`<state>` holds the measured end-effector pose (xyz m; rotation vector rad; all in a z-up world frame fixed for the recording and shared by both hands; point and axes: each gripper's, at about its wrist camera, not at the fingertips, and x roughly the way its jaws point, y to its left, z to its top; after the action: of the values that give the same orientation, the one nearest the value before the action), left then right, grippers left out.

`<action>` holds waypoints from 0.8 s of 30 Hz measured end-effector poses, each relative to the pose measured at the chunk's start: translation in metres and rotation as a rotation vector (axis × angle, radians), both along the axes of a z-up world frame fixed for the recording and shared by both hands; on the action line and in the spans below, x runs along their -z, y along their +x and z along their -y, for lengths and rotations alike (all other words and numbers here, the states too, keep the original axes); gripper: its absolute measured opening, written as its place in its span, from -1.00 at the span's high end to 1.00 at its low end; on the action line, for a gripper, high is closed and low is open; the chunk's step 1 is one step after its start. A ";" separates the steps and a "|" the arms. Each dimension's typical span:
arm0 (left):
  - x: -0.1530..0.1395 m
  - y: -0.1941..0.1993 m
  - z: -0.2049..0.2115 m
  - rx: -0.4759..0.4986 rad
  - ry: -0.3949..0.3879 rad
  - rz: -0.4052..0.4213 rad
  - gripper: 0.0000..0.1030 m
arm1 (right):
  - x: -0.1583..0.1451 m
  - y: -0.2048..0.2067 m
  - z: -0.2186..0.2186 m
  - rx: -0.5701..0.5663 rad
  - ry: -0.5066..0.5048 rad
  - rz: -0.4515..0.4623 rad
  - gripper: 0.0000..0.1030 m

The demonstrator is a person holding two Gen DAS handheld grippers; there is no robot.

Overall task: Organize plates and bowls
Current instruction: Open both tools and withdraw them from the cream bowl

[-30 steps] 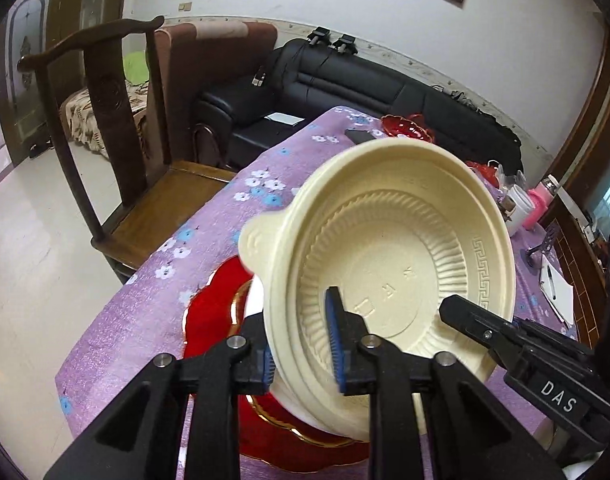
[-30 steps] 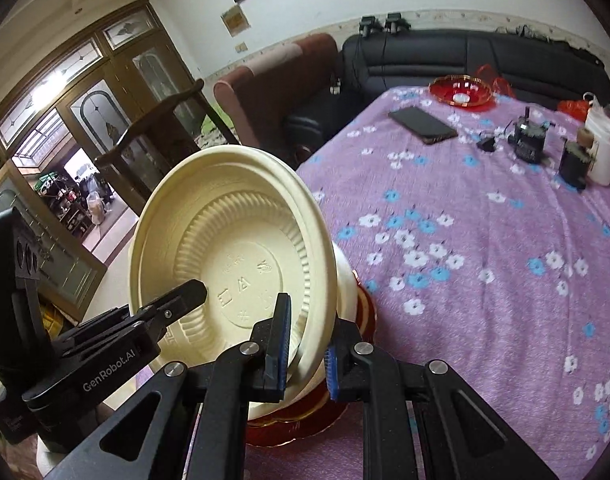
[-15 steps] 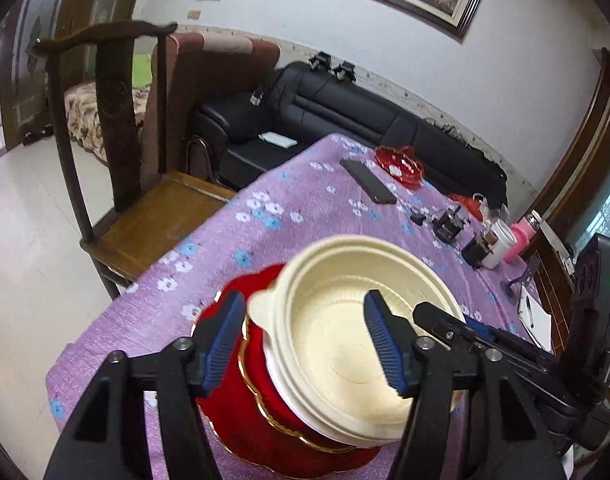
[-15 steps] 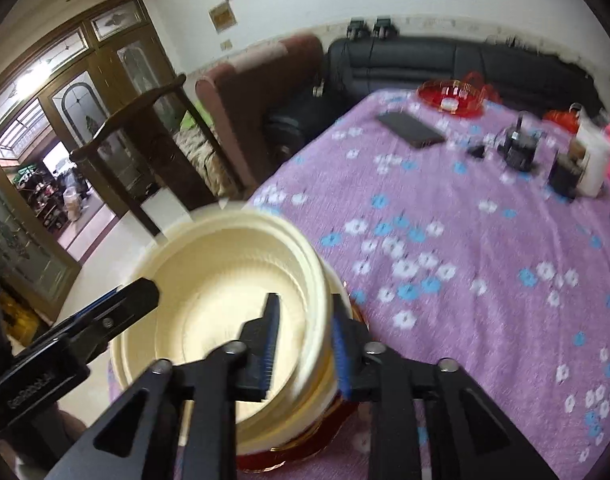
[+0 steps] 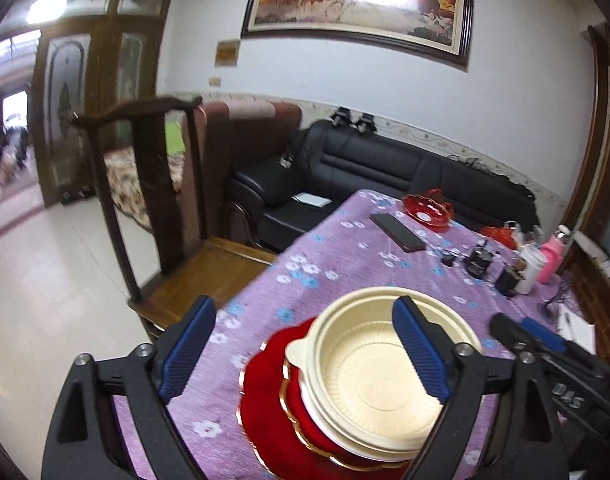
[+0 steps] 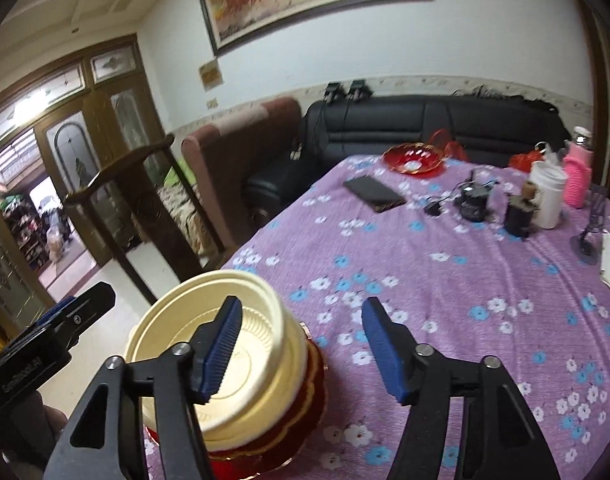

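A cream plastic bowl [image 5: 379, 376] sits upright on top of a stack: a white bowl under it, then red plates with gold rims [image 5: 265, 396], near the table's front left corner. The stack also shows in the right wrist view, with the cream bowl [image 6: 241, 364] on the red plates [image 6: 309, 420]. My left gripper [image 5: 305, 352] is open and empty, above and just short of the stack. My right gripper [image 6: 301, 352] is open and empty, just right of the bowl's rim. Each gripper shows at the edge of the other's view.
The table has a purple flowered cloth [image 6: 445, 280]. At its far end lie a black phone [image 6: 375, 193], a red glass dish [image 6: 415, 159], small black devices, a white cup [image 6: 548, 196] and a pink bottle [image 6: 579, 180]. A wooden chair [image 5: 153, 208] stands at the left edge.
Both grippers held the tilted cream bowl a second ago. The bowl came down flat onto the stack, both grippers opened and let go, and both have drawn back and up.
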<state>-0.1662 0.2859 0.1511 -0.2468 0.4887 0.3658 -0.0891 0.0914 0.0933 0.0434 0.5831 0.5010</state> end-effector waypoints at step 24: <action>0.002 -0.004 0.085 0.048 0.236 -0.073 -0.90 | 0.026 -0.045 0.047 0.038 -0.030 0.020 -0.63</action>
<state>-0.1704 0.2014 0.1495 0.0072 0.5174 0.3830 -0.1338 0.0440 0.0674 0.0203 0.5690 0.4553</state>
